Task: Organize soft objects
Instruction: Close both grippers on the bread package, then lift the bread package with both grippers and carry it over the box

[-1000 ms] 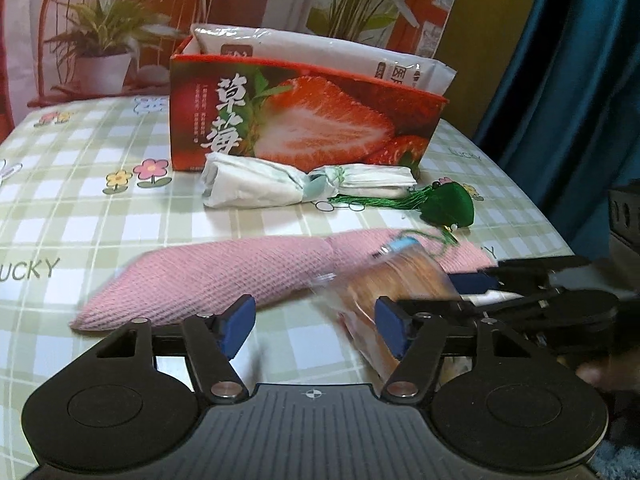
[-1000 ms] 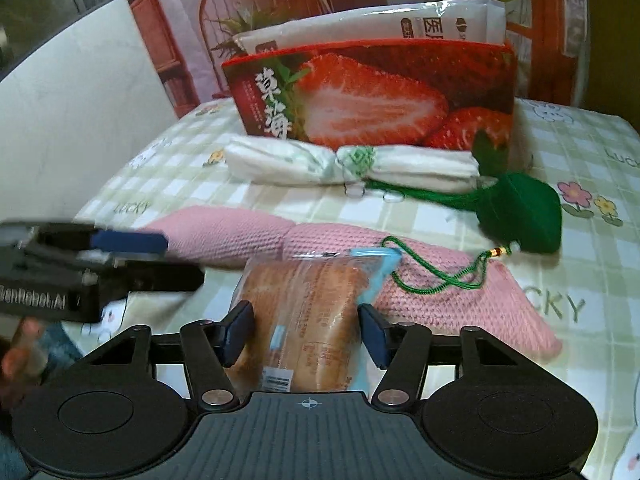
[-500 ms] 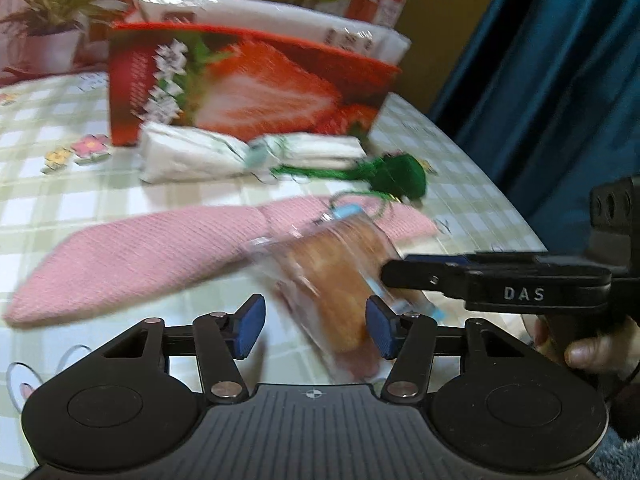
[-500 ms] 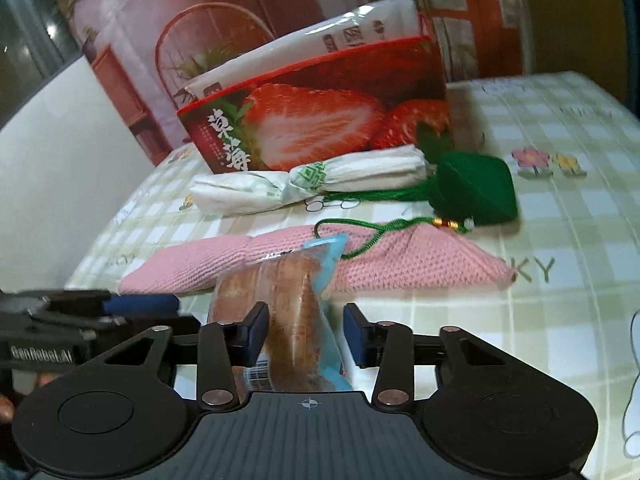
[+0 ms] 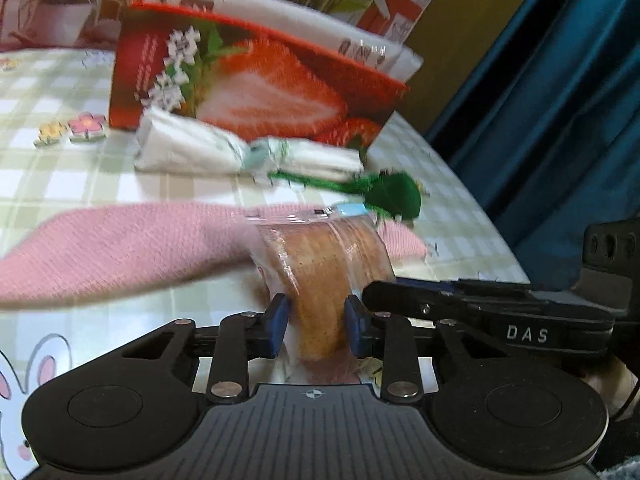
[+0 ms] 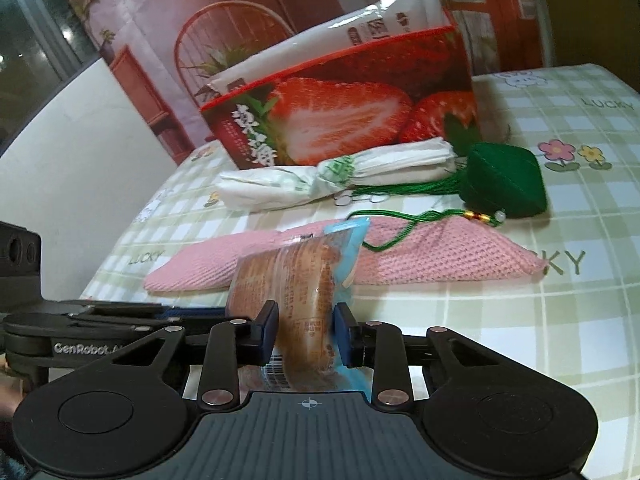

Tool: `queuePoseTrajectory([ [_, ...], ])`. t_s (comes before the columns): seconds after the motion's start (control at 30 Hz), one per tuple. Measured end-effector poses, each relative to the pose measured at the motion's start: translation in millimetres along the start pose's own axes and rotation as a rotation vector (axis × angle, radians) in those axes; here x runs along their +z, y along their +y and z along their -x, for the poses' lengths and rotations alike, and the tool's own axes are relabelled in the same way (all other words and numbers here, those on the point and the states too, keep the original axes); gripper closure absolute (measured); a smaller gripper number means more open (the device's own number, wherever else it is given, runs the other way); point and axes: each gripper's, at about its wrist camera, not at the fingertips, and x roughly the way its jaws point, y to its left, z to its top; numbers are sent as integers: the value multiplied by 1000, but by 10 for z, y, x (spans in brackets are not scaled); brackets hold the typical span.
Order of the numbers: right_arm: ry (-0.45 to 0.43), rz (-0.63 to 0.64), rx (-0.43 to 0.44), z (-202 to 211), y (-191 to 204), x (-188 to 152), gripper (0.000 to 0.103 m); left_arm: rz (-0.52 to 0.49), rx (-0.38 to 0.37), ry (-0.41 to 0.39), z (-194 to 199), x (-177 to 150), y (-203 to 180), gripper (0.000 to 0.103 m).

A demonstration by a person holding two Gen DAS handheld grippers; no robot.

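left wrist view: the left gripper is closing on the wrapped bread, blue pads pinching its near end at the table's front edge, just before the pink knitted cloth.

right wrist view: the right gripper is closing on the same loaf — pads denting the wrapper. risk: two squeezes could crush the soft bread or tear the film; the green tassel cord draped by it might snag.
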Motion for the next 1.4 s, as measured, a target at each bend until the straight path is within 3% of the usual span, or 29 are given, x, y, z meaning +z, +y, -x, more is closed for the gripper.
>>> queuePoseTrajectory([
  [0.3, -101, 61, 42, 181, 160, 293, 76, -52, -7, -140, 293, 394, -96, 70],
  [0.63, -237, 201, 62, 269, 359, 1042, 76, -88, -20, -282, 462, 1123, -145, 70],
  [0.97, -330, 312, 45, 55, 490, 1762, 75, -134, 34, -404, 386, 1830, -158, 70],
  [1.17, -356, 346, 33, -191, 537, 2180, 75, -118, 51, -432, 257, 2172, -18, 70],
  [1.4, -327, 344, 20, -558, 480, 2473, 75, -73, 70, -395, -23, 2330, 261, 70],
])
